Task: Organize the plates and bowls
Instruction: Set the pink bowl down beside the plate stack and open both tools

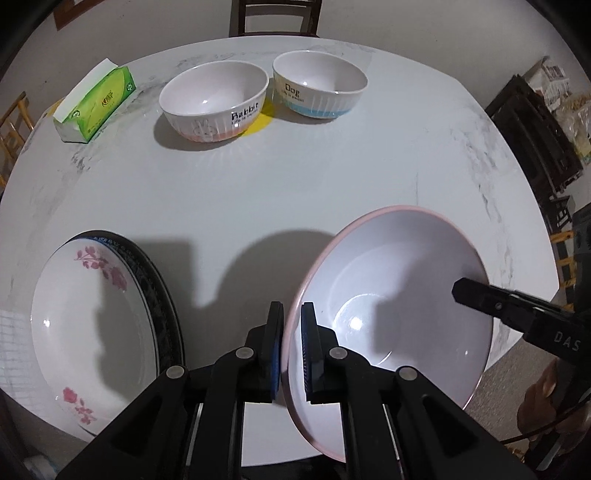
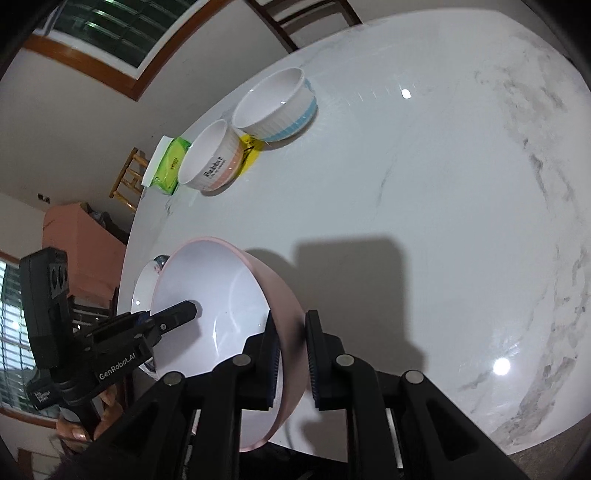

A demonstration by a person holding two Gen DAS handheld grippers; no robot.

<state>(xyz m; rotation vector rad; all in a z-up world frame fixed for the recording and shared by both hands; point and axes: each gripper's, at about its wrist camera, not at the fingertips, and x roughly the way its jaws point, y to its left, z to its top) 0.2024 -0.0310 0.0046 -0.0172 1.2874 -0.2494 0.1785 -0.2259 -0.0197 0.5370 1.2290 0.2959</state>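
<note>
A large pink-rimmed bowl [image 1: 399, 295] with a white inside is held tilted above the near edge of the white marble table [image 1: 295, 177]. My left gripper [image 1: 291, 317] is shut on its left rim. My right gripper [image 2: 290, 332] is shut on the opposite rim of the same bowl [image 2: 221, 295]; it shows in the left wrist view at the bowl's right side [image 1: 480, 295]. A white flowered plate [image 1: 92, 332] lies on a dark-rimmed plate [image 1: 162, 295] at the near left. A "Rabbit" bowl [image 1: 214, 103] and a "Dog" bowl [image 1: 319, 88] stand at the far side.
A green tissue box [image 1: 96, 103] lies at the far left, beside the Rabbit bowl. A yellow patch [image 1: 262, 118] sits between the two small bowls. A wooden chair [image 1: 275, 18] stands behind the table. Dark furniture [image 1: 535, 140] stands to the right.
</note>
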